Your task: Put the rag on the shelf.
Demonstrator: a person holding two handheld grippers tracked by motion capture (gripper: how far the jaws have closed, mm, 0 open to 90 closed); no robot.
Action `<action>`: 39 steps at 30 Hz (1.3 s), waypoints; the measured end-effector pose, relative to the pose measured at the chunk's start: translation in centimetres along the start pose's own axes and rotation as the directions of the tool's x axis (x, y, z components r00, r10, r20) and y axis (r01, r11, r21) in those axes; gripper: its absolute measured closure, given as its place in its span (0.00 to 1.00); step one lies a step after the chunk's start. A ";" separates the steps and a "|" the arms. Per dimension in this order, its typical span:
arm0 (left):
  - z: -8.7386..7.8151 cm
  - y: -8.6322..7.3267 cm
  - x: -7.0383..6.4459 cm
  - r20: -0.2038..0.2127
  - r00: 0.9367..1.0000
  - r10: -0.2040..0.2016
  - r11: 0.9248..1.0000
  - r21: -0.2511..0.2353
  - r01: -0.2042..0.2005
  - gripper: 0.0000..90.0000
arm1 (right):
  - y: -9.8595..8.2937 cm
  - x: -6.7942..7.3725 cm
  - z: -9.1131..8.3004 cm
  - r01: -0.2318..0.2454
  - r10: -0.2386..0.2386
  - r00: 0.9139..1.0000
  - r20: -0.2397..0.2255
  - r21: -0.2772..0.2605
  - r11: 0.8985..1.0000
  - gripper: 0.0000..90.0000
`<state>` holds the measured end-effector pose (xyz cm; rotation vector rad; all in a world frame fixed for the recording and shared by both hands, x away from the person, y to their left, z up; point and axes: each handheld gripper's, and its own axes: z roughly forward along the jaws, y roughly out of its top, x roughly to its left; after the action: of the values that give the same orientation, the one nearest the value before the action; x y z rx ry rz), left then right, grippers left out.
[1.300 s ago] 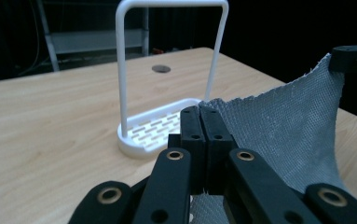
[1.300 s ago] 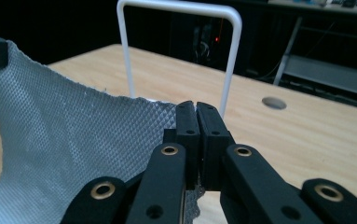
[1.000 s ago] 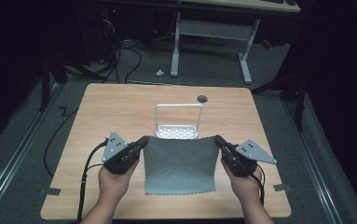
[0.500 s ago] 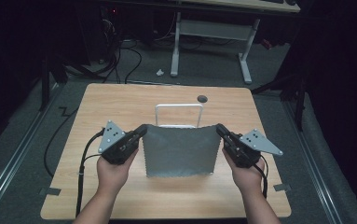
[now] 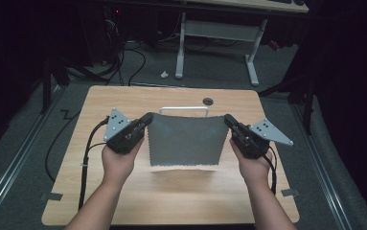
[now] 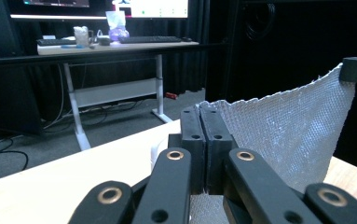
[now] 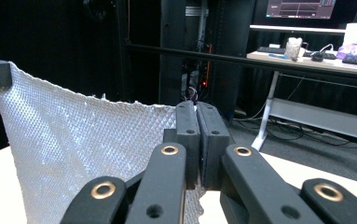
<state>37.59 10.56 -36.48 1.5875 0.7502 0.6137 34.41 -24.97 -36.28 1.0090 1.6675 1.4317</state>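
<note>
1. While 2 hands hold it up, the grey cloth (image 5: 185, 141) hangs in the air over the middle of the wooden table (image 5: 99, 191).
2. Its bottom edge is wavy and does not touch the table.
3. Its top edge dips a little in the middle, between the 2 grippers.
4. The left gripper (image 5: 146, 119) pinches the top left corner of the cloth, and its jaws are pressed tight together.
5. In the left gripper view, the cloth (image 6: 288, 135) comes out from between the left gripper (image 6: 205, 114) jaws and runs over to the other gripper's jaw at the far corner.
6. The right gripper (image 5: 229, 120) pinches the top right corner the same way, with no gap between its jaws.
7. In the right gripper view, the cloth (image 7: 83, 149) looks white and bumpy, like a net, next to the right gripper (image 7: 196, 112).
8. A white wire rack (image 5: 183, 110) stands on the table just behind the cloth.
9. Only its top bar peeks over the cloth.
10. A small dark round hole (image 5: 208, 101) sits near the far edge of the table.
</note>
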 end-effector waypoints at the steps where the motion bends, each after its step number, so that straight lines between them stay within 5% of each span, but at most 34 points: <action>1: 0.2 0.1 0.1 -0.002 1.000 0.003 1.000 -0.001 -0.003 0.99 | 0.1 -0.1 0.2 -0.003 0.003 1.000 0.002 -0.005 1.000 1.00; 24: 4.0 2.5 2.6 -0.053 0.997 0.050 0.999 -0.001 -0.050 0.99 | 2.3 -1.9 4.0 -0.012 0.013 0.999 0.032 -0.002 1.000 1.00; 39: 7.9 3.7 5.0 -0.119 0.991 0.065 0.995 0.076 -0.057 0.99 | 4.2 -3.8 7.9 -0.007 0.005 0.999 0.038 0.032 0.999 1.00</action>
<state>47.24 8.95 -34.09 1.6561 0.8243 0.7400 43.59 -24.54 -33.09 1.0535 1.6664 1.3851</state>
